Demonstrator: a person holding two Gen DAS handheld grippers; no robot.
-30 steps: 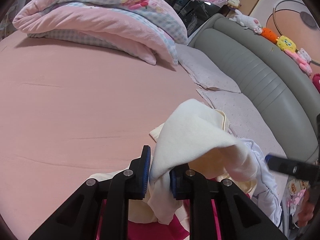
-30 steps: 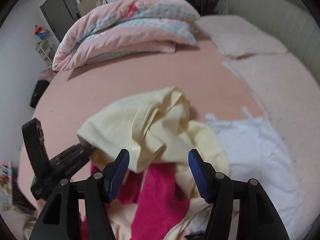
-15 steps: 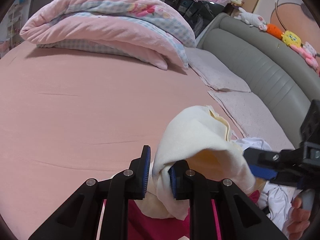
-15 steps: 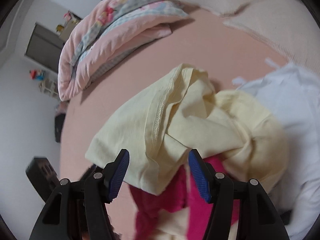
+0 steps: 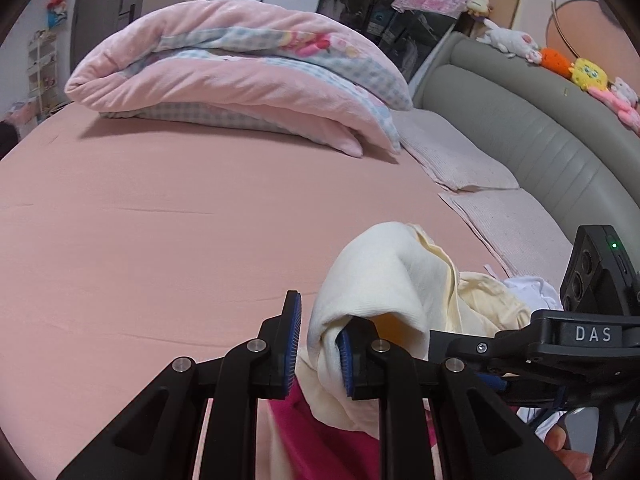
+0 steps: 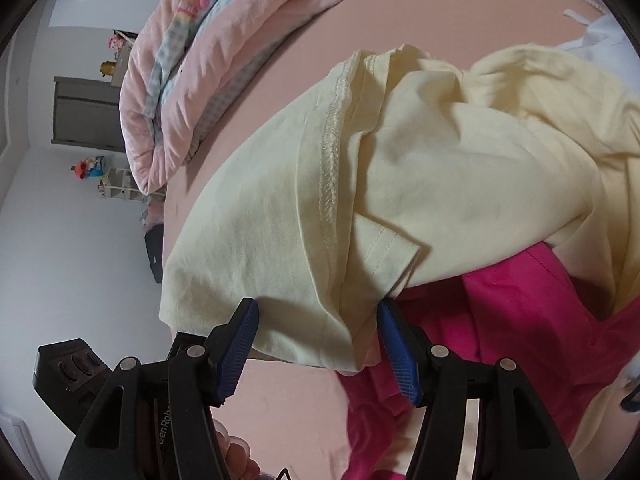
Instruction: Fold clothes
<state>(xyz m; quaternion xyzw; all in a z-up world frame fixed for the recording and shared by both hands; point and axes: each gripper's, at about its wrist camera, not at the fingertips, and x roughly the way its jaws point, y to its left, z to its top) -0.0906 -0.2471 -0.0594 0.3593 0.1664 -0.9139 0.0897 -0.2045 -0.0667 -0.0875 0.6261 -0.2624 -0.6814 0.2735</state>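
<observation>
Yellow shirt (image 6: 400, 184): soft, limp, light. Left tongs (image 5: 318, 346) pinch a bunched fold; right tongs (image 6: 316, 344), wide apart, straddle the hem, lower centre. Take hold at hem corners.

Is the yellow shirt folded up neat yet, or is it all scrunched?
Still scrunched. The yellow shirt hangs bunched and creased from the left hand-held gripper, draping over pink clothes.

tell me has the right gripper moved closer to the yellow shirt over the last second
Yes. In the right wrist view the yellow shirt now fills the frame, its hem between the open right gripper fingers, while the folded quilt has slid up and left.
</observation>
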